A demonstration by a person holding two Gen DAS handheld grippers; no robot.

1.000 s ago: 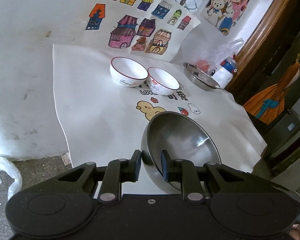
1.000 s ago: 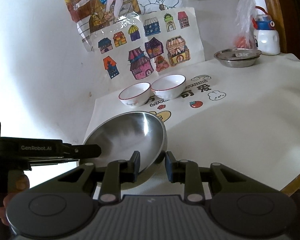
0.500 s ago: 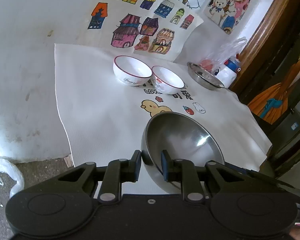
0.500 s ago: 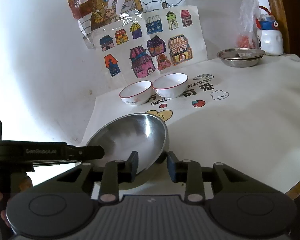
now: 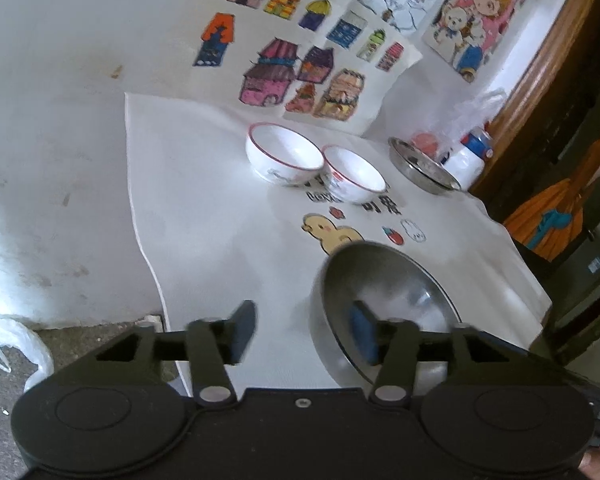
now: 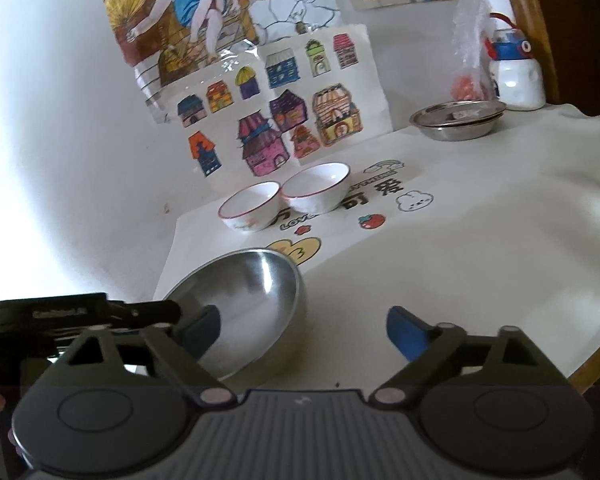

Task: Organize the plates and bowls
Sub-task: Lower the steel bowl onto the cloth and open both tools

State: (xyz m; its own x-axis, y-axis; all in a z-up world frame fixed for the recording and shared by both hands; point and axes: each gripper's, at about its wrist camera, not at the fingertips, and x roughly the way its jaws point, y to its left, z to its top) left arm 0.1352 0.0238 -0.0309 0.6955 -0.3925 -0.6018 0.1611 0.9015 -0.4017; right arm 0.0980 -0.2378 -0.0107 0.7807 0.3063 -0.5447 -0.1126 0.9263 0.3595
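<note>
A large steel bowl (image 5: 384, 300) (image 6: 244, 288) sits on the white printed cloth (image 5: 220, 220) (image 6: 480, 240) near its front corner. My left gripper (image 5: 303, 332) is open, its jaws astride the bowl's rim: one finger outside, the other inside. My right gripper (image 6: 304, 332) is open too, with its left finger over the bowl and its right finger outside. The left gripper's body (image 6: 80, 314) shows in the right wrist view. Two white bowls with red rims (image 5: 284, 158) (image 5: 354, 174) (image 6: 250, 204) (image 6: 316, 186) stand side by side farther back.
Stacked steel plates (image 5: 420, 168) (image 6: 458, 120) lie at the back right, beside a white bottle (image 5: 466, 160) (image 6: 514, 76) and a plastic bag (image 6: 470, 40). Coloured drawings hang on the wall behind. The table's wooden edge (image 6: 592, 368) curves round on the right.
Both grippers were shut on the steel bowl's rim; both have opened and let it go. The bowl stays near the cloth's front corner.
</note>
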